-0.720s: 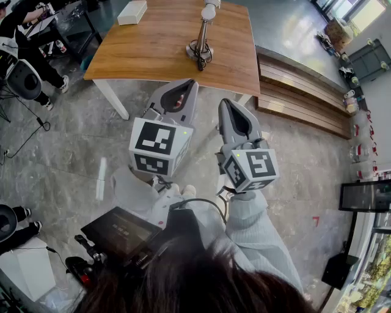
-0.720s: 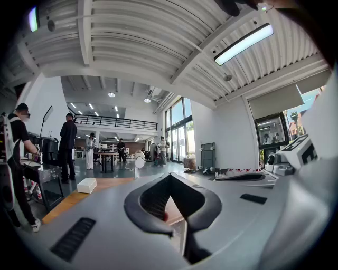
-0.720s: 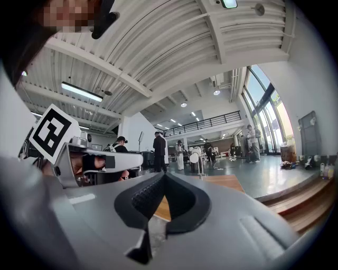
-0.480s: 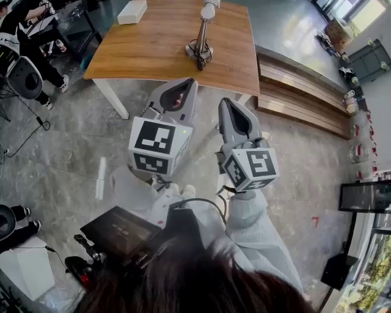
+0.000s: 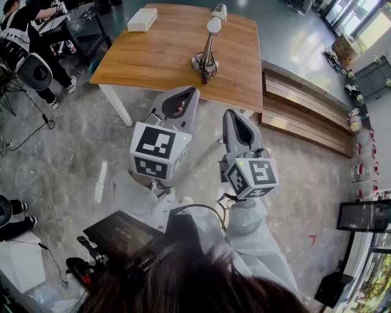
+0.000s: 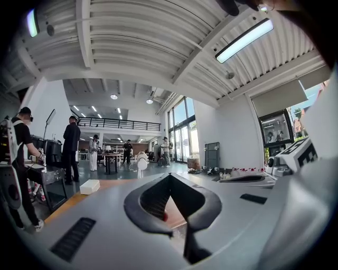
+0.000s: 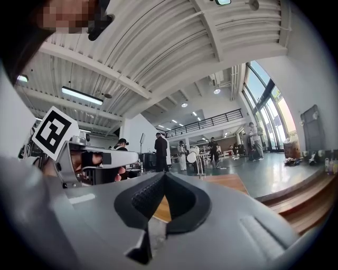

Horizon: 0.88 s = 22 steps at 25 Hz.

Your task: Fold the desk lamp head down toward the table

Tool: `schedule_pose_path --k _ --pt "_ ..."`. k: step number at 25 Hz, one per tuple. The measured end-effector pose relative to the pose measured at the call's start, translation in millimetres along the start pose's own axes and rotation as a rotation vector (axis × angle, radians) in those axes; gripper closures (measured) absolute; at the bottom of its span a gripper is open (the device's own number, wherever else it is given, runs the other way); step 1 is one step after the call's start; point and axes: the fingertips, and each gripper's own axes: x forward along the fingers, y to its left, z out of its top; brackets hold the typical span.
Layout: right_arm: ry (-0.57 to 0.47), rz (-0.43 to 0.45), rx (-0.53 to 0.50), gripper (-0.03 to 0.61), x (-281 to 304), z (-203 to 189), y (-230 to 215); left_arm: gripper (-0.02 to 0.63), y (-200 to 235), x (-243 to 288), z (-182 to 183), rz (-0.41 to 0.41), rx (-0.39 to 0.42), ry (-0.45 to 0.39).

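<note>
A desk lamp [image 5: 208, 44] stands upright on the wooden table [image 5: 159, 55], its white head [image 5: 216, 13] at the top and its round base near the table's front edge. The lamp shows small in the left gripper view [image 6: 141, 164] and in the right gripper view [image 7: 193, 158]. Both grippers are held side by side over the floor, short of the table. My left gripper [image 5: 190, 90] is shut and empty. My right gripper [image 5: 228, 114] is shut too, with nothing in it.
A white box [image 5: 142, 19] lies at the table's far left corner. Wooden steps [image 5: 305, 113] run along the right. A person and equipment stand at the upper left [image 5: 30, 43]. A black device and cables [image 5: 122, 235] sit on the floor beside me.
The head view has shifted, so the table and lamp sit lower and a bit right in the picture. Both grippers stay shut, side by side, about the same.
</note>
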Motion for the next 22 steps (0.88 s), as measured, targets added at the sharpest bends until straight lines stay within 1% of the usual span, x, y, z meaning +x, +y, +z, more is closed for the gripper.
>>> schedule_pose_path --k 4,8,13,17,22 --pt "0.014 0.002 0.029 0.577 19 -9 -20 0.609 12 22 -9 -0.002 -0.026 0.018" --pt "0.041 -0.012 0.046 0.577 52 -24 -43 0.609 37 57 -18 -0.009 -0.055 0.036" --pt "0.086 -0.03 0.047 0.577 119 -45 -77 0.609 93 121 -25 -0.032 -0.085 0.041" --pt "0.094 -0.079 0.061 0.577 175 -50 -116 0.609 141 178 -20 -0.053 -0.074 0.033" --pt "0.099 -0.146 0.101 0.577 231 -56 -157 0.609 185 243 -32 -0.093 -0.065 0.085"
